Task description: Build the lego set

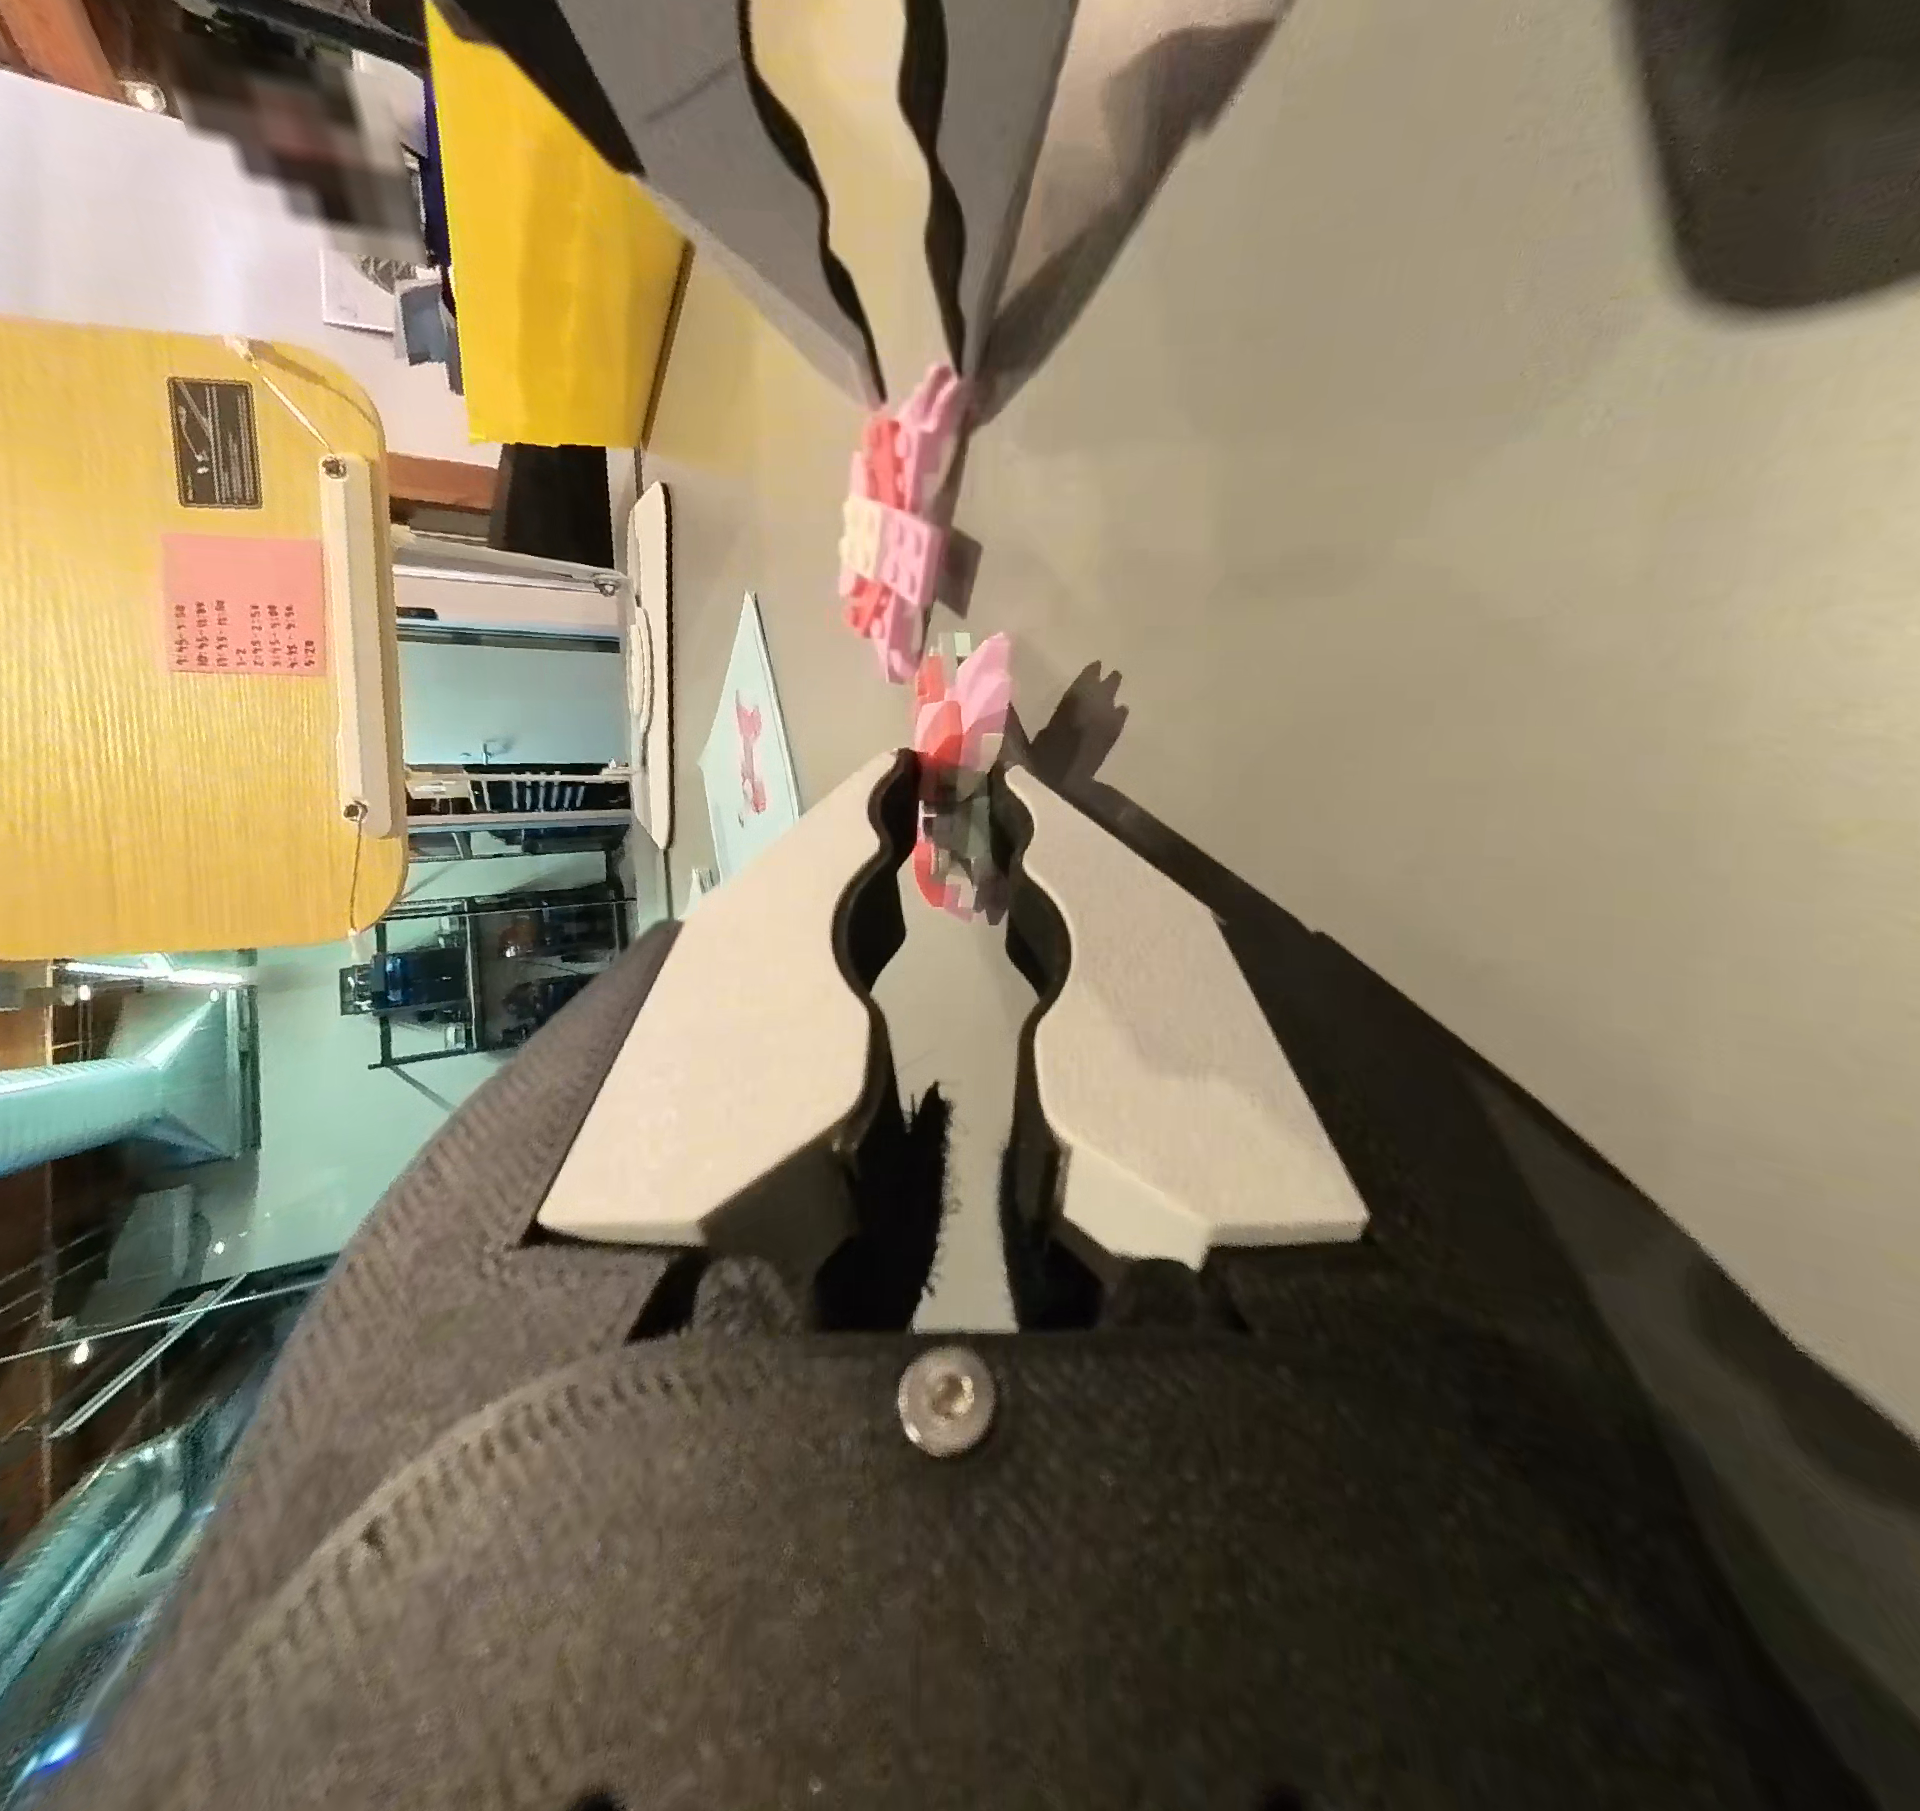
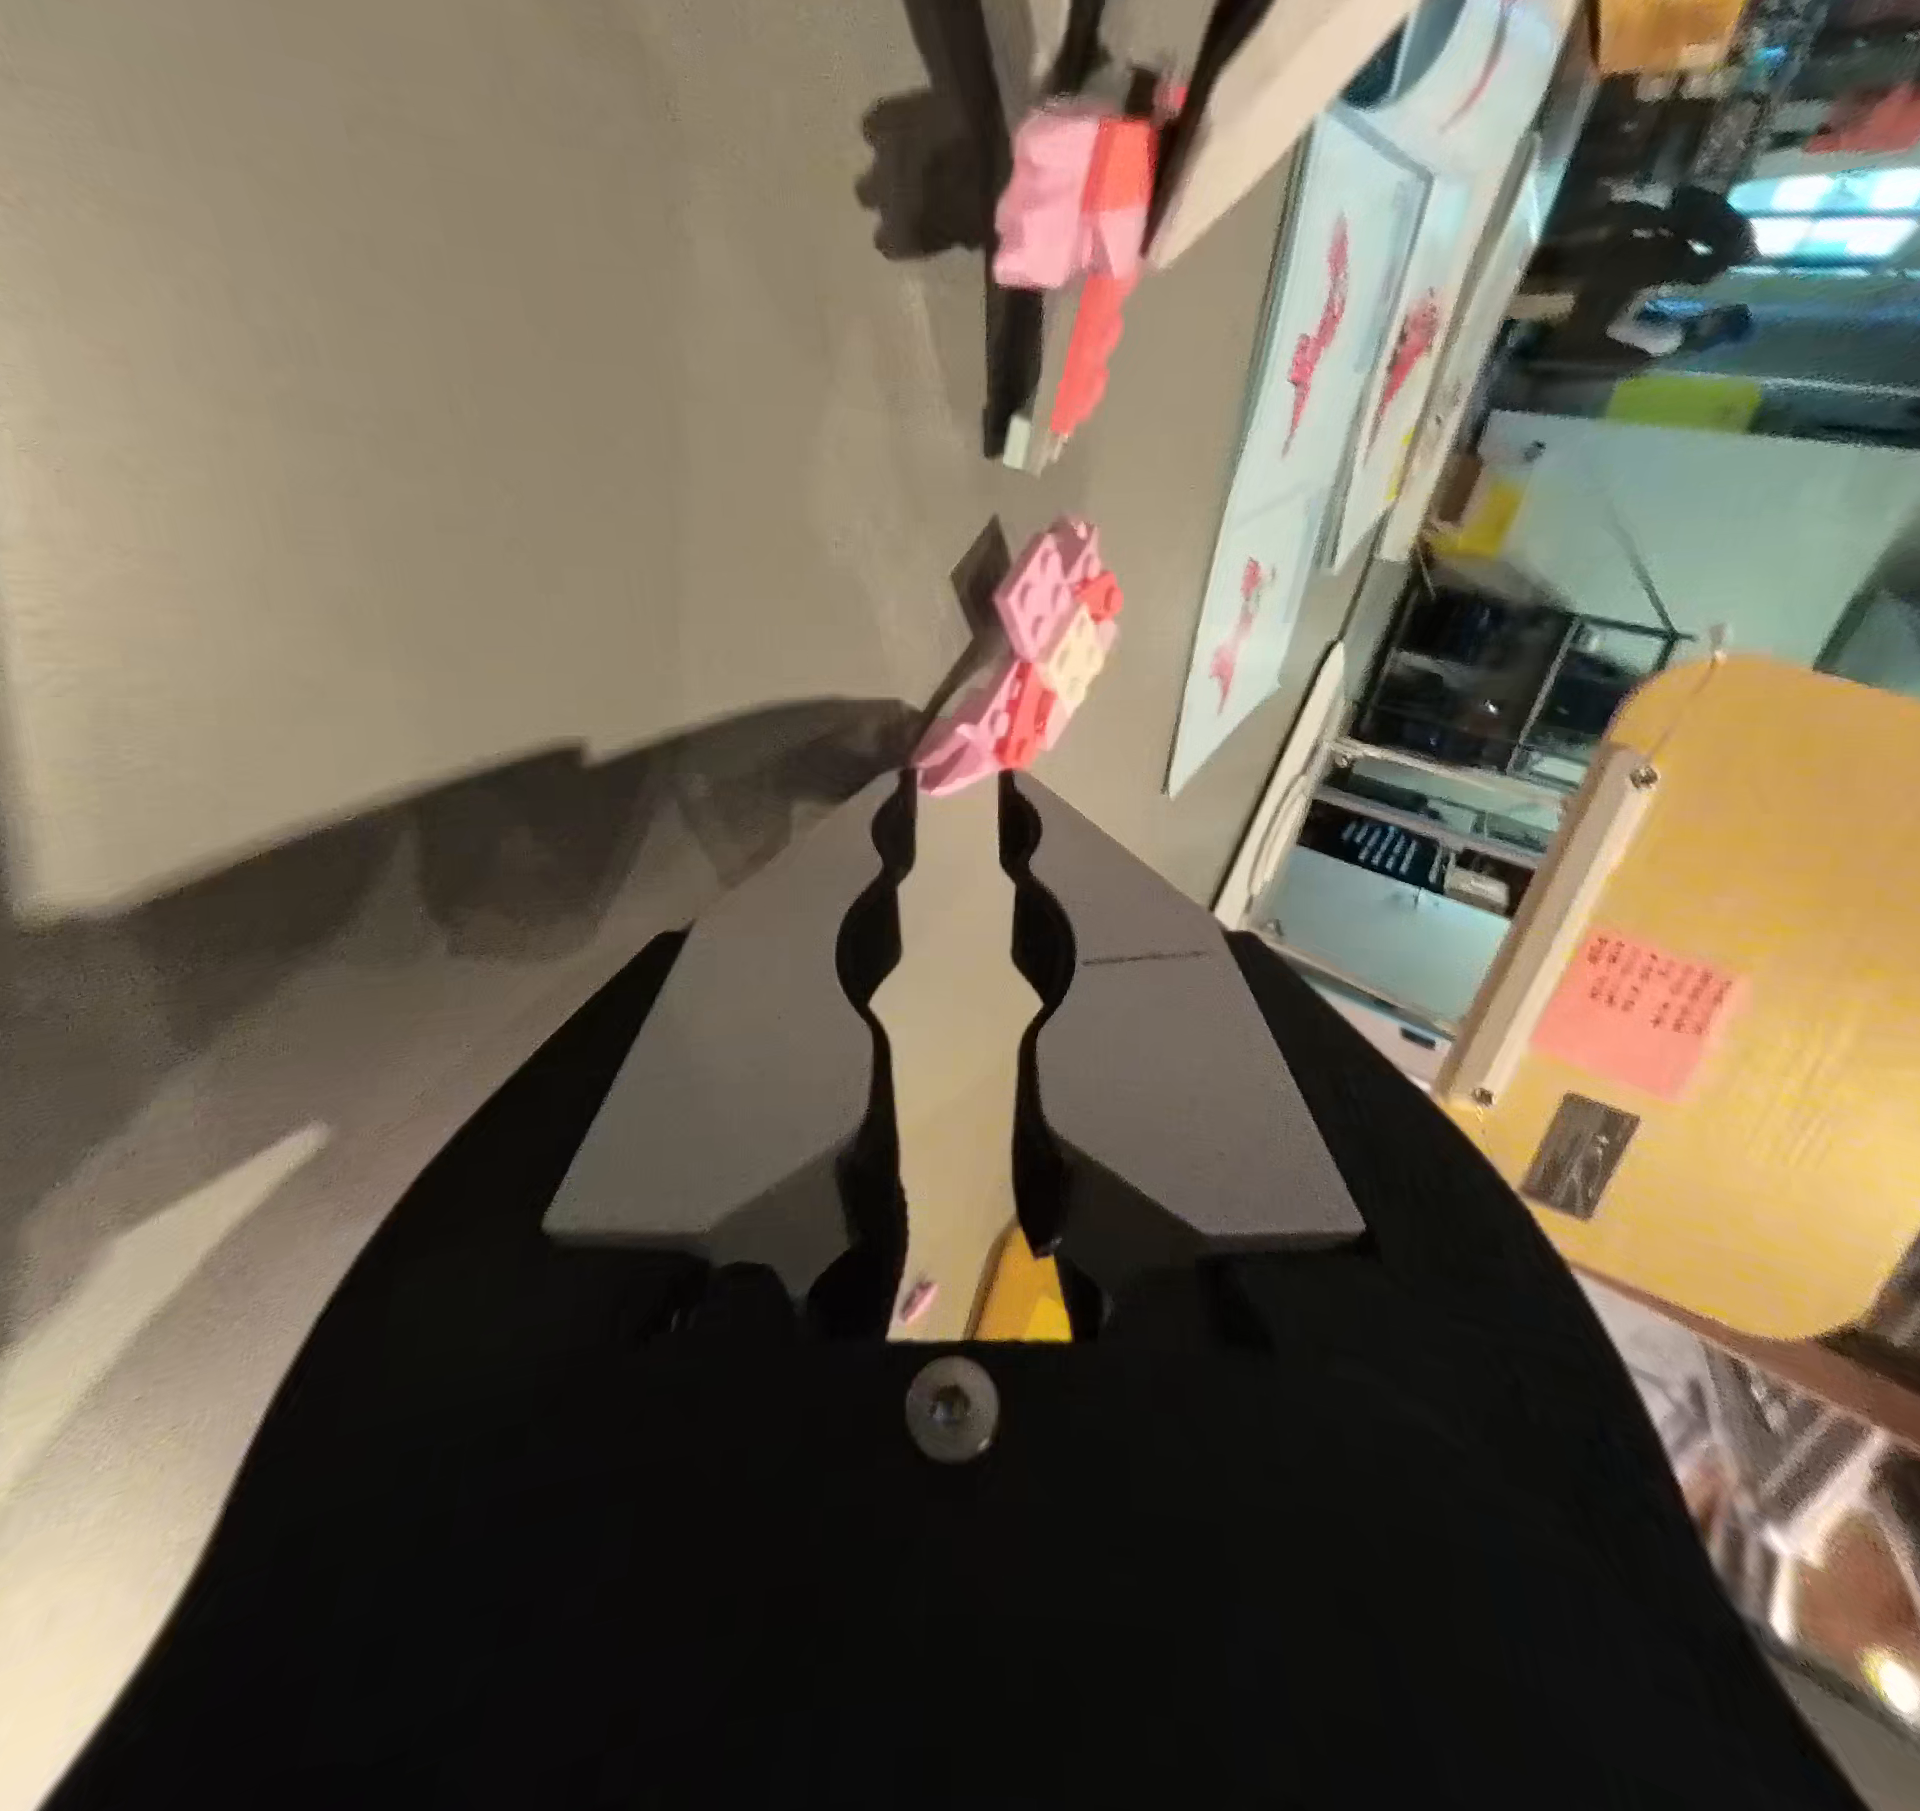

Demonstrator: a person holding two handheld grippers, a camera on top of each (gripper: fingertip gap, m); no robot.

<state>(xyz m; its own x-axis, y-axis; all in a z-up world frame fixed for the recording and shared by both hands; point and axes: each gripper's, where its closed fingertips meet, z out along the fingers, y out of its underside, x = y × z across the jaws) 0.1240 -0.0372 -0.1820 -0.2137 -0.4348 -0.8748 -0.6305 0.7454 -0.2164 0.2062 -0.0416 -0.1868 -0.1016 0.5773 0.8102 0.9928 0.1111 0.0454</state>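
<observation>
In the left wrist view, the left claw (image 1: 951, 774) with pale fingers is closed on a small pink-and-red lego cluster (image 1: 961, 722) at frame centre – the part between the tips is mosaic-blurred and hard to read. Just above it, the dark right claw (image 1: 925, 379) comes down from the upper edge and pinches the end of a larger lego assembly (image 1: 894, 535) of pink, red and cream bricks, held above the grey surface (image 1: 1455, 618), where its shadow falls.

In the right wrist view, the right claw (image 2: 956, 774) stands narrow, its tips nipping the pink edge of the assembly (image 2: 1039, 660). Higher up, the cluster (image 2: 1070, 203) is smeared by motion – the claw holding it is cut off by the upper edge. An instruction booklet (image 2: 1320, 473) lies at the right, its far part out of frame
</observation>
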